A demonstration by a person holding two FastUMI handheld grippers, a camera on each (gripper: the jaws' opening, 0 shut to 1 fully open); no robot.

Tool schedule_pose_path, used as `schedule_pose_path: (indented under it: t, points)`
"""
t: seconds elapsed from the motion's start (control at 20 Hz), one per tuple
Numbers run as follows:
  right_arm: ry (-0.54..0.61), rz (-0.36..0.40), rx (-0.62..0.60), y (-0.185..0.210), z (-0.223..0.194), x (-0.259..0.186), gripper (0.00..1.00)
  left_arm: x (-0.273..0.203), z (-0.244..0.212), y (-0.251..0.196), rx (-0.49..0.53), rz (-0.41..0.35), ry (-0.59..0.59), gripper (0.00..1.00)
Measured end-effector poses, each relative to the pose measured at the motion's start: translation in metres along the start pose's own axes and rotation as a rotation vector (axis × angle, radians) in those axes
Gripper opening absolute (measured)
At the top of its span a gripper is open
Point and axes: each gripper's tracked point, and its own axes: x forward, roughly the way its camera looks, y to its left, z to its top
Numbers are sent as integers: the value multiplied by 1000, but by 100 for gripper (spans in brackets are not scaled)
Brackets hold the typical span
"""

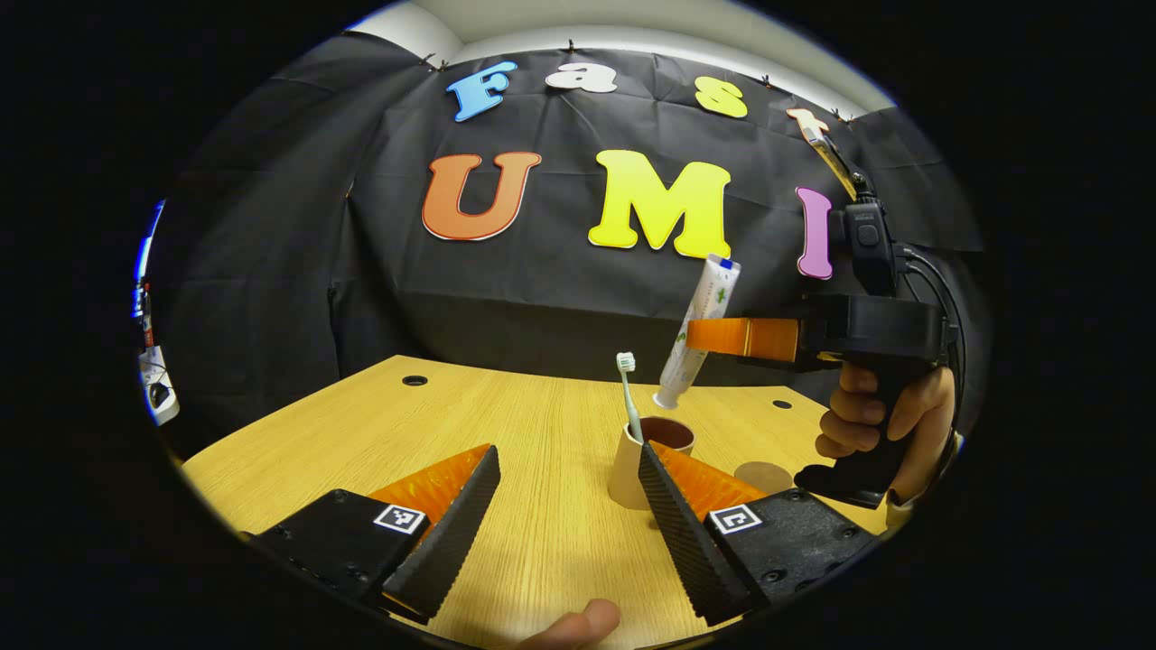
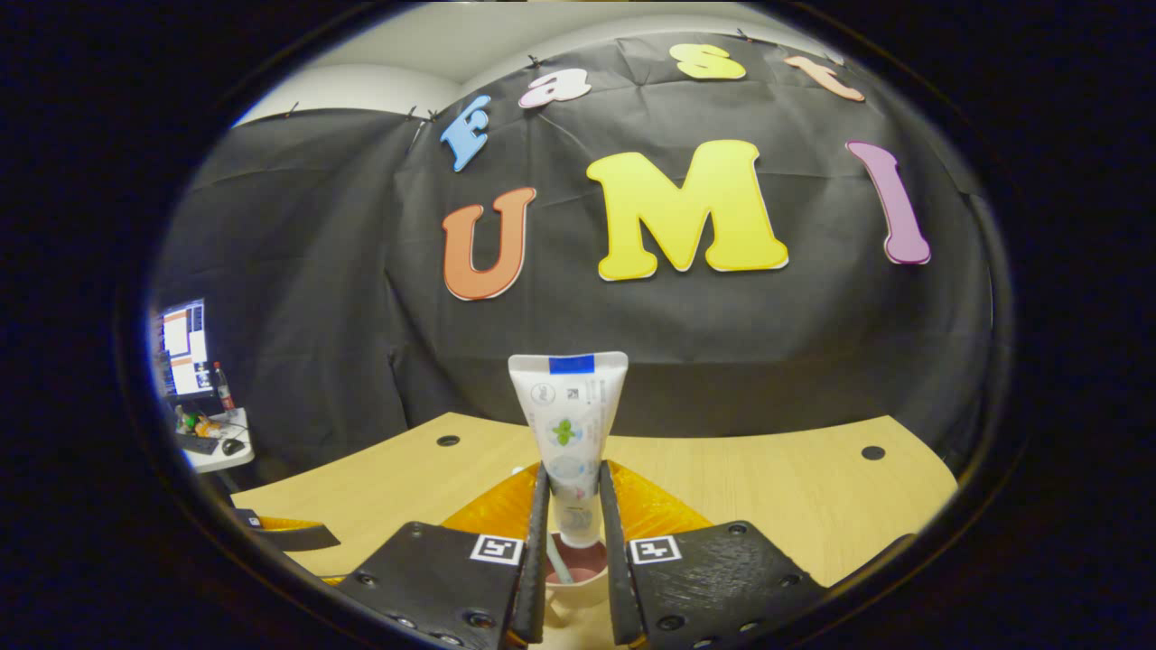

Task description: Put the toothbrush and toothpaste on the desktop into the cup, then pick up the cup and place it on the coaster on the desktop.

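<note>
The toothpaste (image 2: 569,433) is pinched between the two fingers of the right tongs (image 2: 573,515) and held cap-down just above the mouth of the cup (image 1: 652,456), not yet lowered in. The toothbrush (image 1: 629,397) already stands in the cup, bristles up. The cup rests on the counter (image 1: 542,524) just ahead of the left tongs (image 1: 569,506), which are spread and hold nothing. The coaster (image 1: 763,474) lies bare just beside the cup, below the right tongs. Releasing the toothpaste and moving the cup onto the coaster are judged to be left.
</note>
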Motion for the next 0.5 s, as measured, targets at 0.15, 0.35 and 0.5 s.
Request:
schedule_pose_path:
  t: [0.15,0.35,0.5]
  points:
    - [21,0,9,-2,-5,2,28,2,-3,-2,2,-5,6,98]
    - [12,-7,17,-4,3,6,28,2,-7,-4,20,-1,8,98]
    - [-12,14,-7,5,14,2,34,3,-11,-7,23,-6,16,98]
